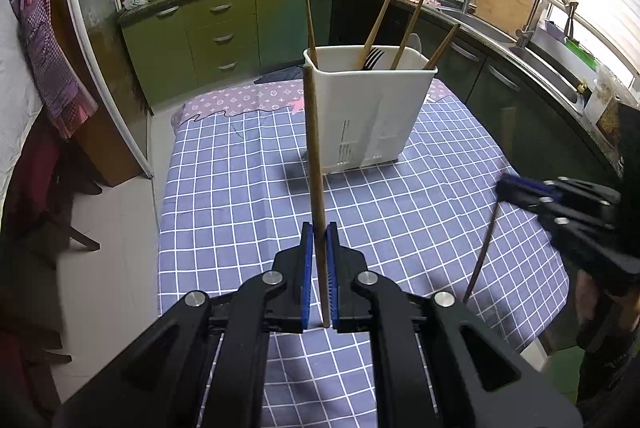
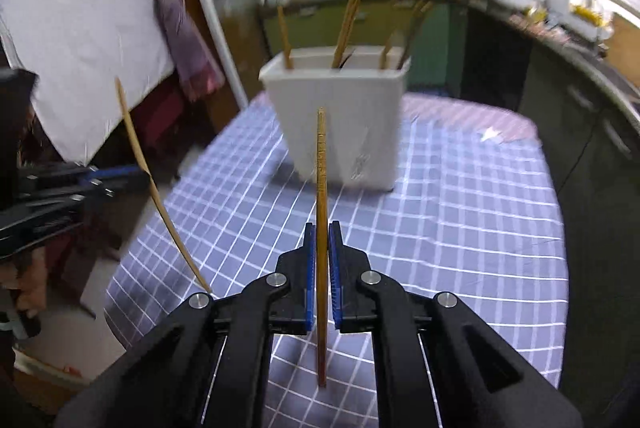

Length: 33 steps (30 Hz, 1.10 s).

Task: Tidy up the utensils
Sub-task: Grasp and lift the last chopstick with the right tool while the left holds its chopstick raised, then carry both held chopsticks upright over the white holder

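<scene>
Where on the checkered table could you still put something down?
The checkered cloth lies bare left of the white holder and in front of it, between the holder and the two grippers. It is crowded inside the holder, where chopsticks and a fork already stand, and along the counter behind the table.

White holder [image 1: 368,116]; brown chopsticks [image 1: 314,156]; blue-white checked tablecloth [image 1: 240,188]; green cabinets [image 1: 224,28].

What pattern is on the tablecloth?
The tablecloth is blue-purple with a white grid of squares, clearest in the left wrist view.
</scene>
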Available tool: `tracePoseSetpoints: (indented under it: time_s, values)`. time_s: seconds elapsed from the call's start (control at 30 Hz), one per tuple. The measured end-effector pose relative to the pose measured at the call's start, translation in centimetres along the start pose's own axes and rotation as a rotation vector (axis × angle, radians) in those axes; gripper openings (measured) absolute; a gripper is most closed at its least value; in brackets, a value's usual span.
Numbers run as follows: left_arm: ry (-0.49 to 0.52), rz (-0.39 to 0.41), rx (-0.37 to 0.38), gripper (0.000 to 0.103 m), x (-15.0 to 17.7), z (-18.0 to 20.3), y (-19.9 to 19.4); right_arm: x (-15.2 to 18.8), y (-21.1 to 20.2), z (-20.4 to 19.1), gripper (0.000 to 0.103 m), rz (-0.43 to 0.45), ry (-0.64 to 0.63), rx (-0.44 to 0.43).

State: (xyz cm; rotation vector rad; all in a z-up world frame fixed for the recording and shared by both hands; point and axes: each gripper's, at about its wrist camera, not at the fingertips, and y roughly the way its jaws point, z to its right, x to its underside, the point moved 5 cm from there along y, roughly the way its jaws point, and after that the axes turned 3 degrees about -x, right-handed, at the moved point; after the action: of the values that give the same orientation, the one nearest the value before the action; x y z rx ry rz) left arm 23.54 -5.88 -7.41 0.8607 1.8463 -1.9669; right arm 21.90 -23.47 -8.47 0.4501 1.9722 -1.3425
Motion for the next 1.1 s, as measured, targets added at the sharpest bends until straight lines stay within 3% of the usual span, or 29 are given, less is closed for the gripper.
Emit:
tracePoseSetpoints:
  time_s: [0.43, 0.9, 1.1]
  values:
    - [0.012, 0.018, 0.02, 0.007, 0.3, 0.5, -1.1, 2.9, -6.5, 0.4, 0.007, 0.142, 0.037, 0.017]
    - [0.031, 0.063, 0.017, 0.007, -1.5, 1.1, -3.0, 3.0, -7.0, 0.4, 0.007, 0.148, 0.045, -0.006]
    - [0.034, 0.121, 0.001, 0.007, -3.7, 1.7, -4.7, 3.0, -6.9, 1.1, 0.007, 0.147, 0.054, -0.015]
